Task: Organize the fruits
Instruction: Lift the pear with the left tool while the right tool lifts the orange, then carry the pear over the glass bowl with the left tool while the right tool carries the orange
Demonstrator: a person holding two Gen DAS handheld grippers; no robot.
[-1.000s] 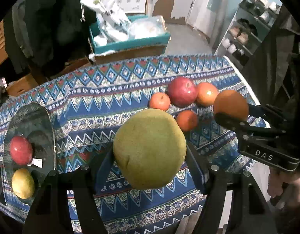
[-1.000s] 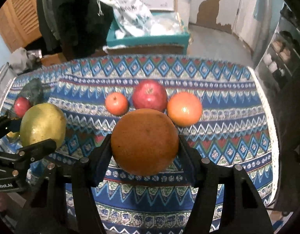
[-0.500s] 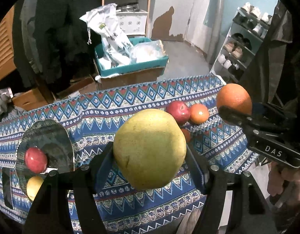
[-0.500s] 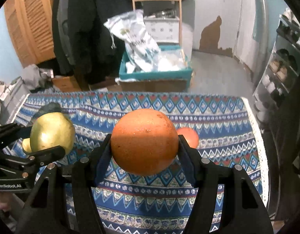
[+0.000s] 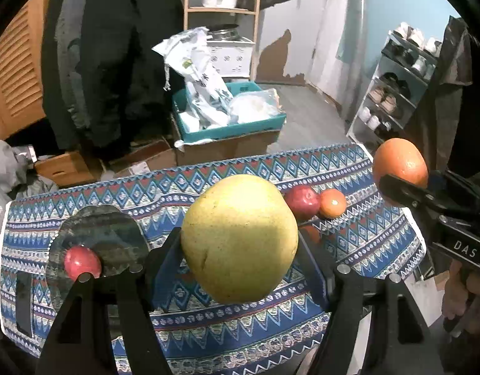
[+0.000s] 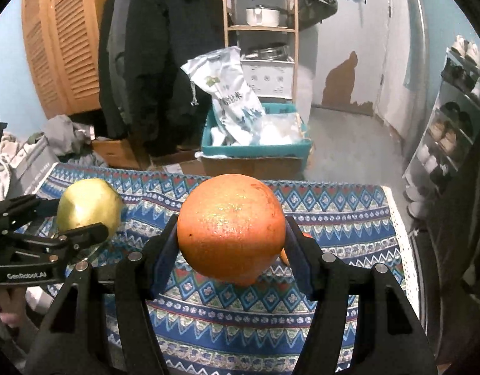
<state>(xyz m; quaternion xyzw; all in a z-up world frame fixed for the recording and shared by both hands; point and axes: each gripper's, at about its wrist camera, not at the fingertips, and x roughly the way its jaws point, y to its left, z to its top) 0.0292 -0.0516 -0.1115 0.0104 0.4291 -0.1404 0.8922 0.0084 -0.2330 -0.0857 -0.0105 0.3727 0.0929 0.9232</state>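
My left gripper is shut on a large yellow-green pear, held well above the patterned tablecloth. My right gripper is shut on a big orange, also lifted high. Each gripper shows in the other's view: the orange at the right, the pear at the left. A dark glass plate at the table's left holds a red apple. A red apple and a small orange fruit lie at the table's right, with another partly hidden behind the pear.
Beyond the table stand a teal crate with white bags on cardboard boxes, a wooden shelf, hanging dark coats and a shoe rack. A person's hand holds the right gripper's handle.
Both grippers have risen with their fruit and tilted up, so the table looks smaller and lower and more of the room shows. The yellow fruit on the plate has slipped out of view.
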